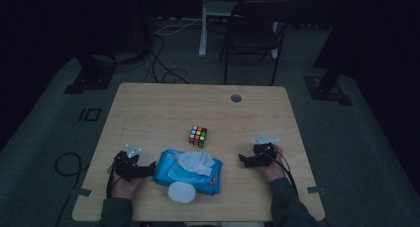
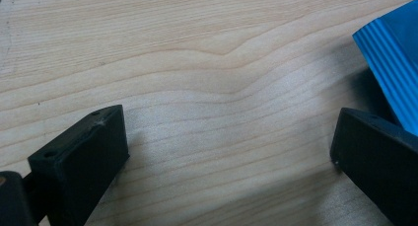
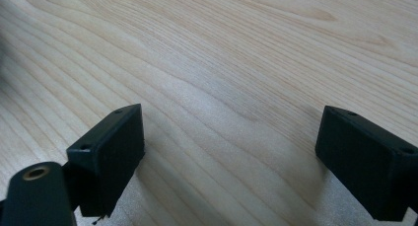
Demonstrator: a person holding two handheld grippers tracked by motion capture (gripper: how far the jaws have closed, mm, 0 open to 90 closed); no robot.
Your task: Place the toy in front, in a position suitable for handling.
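A blue pack of wet wipes [image 1: 187, 171] lies near the table's front edge, with a white tissue sticking out of its top. A white round lid [image 1: 182, 192] rests against its near side. A colourful puzzle cube [image 1: 197, 136] stands behind the pack at mid-table. My left gripper [image 1: 148, 168] rests on the table just left of the pack, open, its jaws wide apart over bare wood [image 2: 226, 117]; the pack's blue edge [image 2: 394, 63] shows by one jaw. My right gripper [image 1: 243, 160] lies right of the pack, open over bare wood [image 3: 231, 112].
The wooden table [image 1: 158, 108] has a round cable hole [image 1: 236, 98] near its far edge. A black folding chair [image 1: 252, 33] and a white table leg [image 1: 203, 24] stand beyond it. Cables run over the dark floor at left.
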